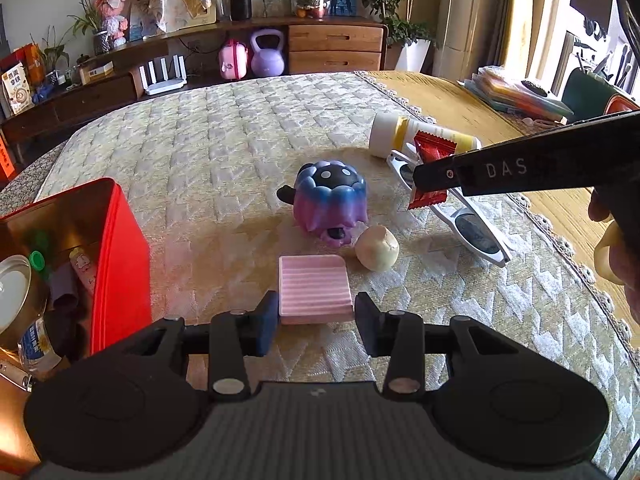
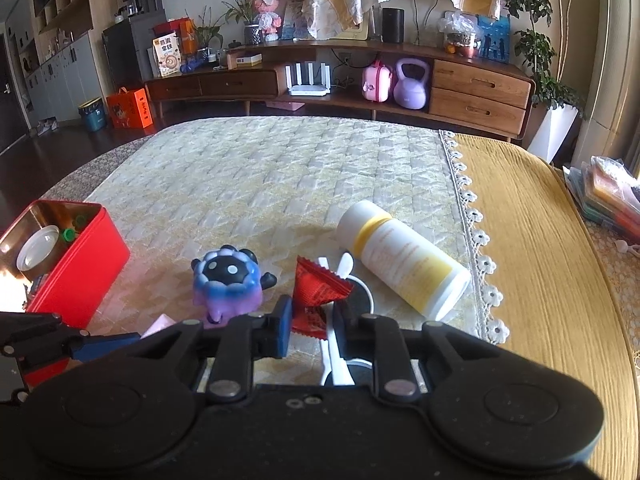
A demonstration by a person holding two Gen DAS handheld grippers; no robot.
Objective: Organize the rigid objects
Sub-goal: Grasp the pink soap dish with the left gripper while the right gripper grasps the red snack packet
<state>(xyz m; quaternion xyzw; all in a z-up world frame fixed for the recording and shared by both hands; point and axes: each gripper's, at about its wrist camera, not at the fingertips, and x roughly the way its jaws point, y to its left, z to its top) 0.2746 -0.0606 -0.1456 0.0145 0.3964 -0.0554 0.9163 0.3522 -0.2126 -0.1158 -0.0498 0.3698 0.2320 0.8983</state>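
Note:
My left gripper (image 1: 316,316) has its jaws on both sides of a pink ribbed block (image 1: 314,290) that lies on the quilted table cover. My right gripper (image 2: 312,320) is shut on a red snack packet (image 2: 316,292), held above white sunglasses (image 2: 340,356); the packet also shows in the left wrist view (image 1: 430,168). A purple-blue toy (image 1: 330,200) and a beige round object (image 1: 377,249) lie just beyond the block. A white and yellow bottle (image 2: 404,260) lies on its side. A red tin (image 1: 116,248) stands at the left with several items inside.
The quilted cover (image 2: 280,184) ends at a lace edge (image 2: 472,216) with a yellow cloth to the right. A stack of coloured folders (image 2: 608,196) lies at the far right. A sideboard with a purple kettlebell (image 2: 410,84) stands behind the table.

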